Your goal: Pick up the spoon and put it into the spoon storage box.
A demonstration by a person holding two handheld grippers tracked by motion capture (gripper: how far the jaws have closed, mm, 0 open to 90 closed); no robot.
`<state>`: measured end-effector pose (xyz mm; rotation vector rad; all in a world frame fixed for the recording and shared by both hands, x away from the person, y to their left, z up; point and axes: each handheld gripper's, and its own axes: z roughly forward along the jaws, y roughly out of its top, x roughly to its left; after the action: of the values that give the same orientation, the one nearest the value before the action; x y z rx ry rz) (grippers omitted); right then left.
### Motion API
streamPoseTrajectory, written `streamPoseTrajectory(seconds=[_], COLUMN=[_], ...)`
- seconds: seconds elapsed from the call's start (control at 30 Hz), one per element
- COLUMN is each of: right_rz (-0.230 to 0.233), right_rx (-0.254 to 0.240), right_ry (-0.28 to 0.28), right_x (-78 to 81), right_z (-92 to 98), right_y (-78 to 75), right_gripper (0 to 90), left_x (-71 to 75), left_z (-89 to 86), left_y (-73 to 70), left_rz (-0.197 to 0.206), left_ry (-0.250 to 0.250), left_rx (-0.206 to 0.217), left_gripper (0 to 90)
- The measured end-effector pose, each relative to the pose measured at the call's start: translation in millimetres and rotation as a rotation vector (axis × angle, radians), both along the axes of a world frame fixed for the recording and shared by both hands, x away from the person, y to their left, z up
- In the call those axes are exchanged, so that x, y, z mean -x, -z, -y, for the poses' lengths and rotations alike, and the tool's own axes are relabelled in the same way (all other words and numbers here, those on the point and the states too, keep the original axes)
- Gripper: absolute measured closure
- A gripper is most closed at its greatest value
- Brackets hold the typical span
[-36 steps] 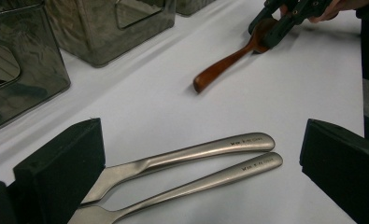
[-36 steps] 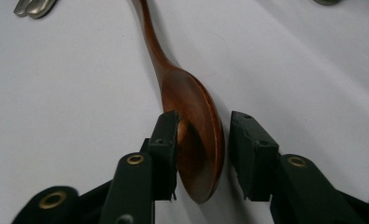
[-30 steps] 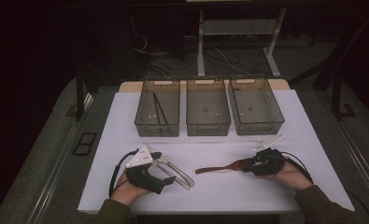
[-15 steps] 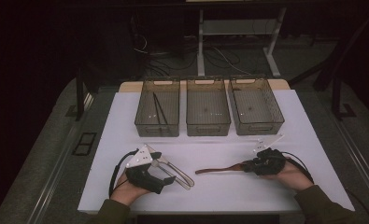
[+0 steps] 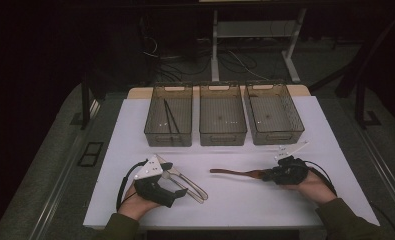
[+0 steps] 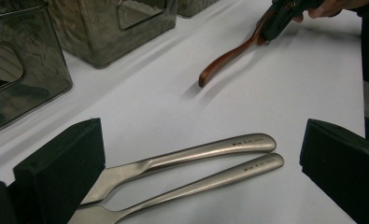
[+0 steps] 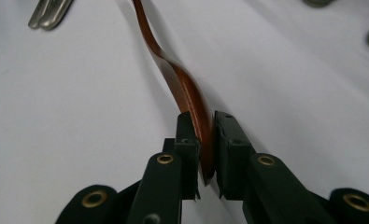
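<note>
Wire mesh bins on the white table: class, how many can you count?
3, in a row at the table's far side: left wire mesh bin, holding dark sticks; middle bin; right bin.

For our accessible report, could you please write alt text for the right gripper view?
The right tool is shut on one end of a curved brown wooden utensil, whose handle snakes away across the white table. The ends of two metal handles lie at the upper left.
</note>
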<state>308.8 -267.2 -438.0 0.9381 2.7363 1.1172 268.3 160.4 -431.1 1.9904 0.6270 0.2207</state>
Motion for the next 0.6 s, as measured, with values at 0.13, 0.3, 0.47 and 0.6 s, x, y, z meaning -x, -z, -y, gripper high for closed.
streamPoseTrajectory(seconds=[0.13,0.3,0.47,0.6], right_rz=[0.005,0.018,0.030,0.047], right_rx=[-0.033,-0.064,-0.084,-0.097], right_ry=[0.033,0.065,0.104,0.124], right_x=[-0.1,-0.4,-1.0,-1.7], right_z=[2.5,5.5,8.9,11.7], right_y=[-3.8,-8.7,-14.5,-18.6], right_gripper=[79.4,79.4,79.4,79.4], left_x=[-0.3,-1.2,-3.8,-5.6], left_z=[0.3,0.2,-2.0,-3.3], left_y=[0.4,0.8,1.2,1.8], left_rz=[0.001,-0.001,0.002,0.000], left_ry=[0.004,0.003,0.001,-0.003], left_rx=[0.000,0.007,0.011,0.019], left_gripper=[0.0,0.0,0.0,0.0])
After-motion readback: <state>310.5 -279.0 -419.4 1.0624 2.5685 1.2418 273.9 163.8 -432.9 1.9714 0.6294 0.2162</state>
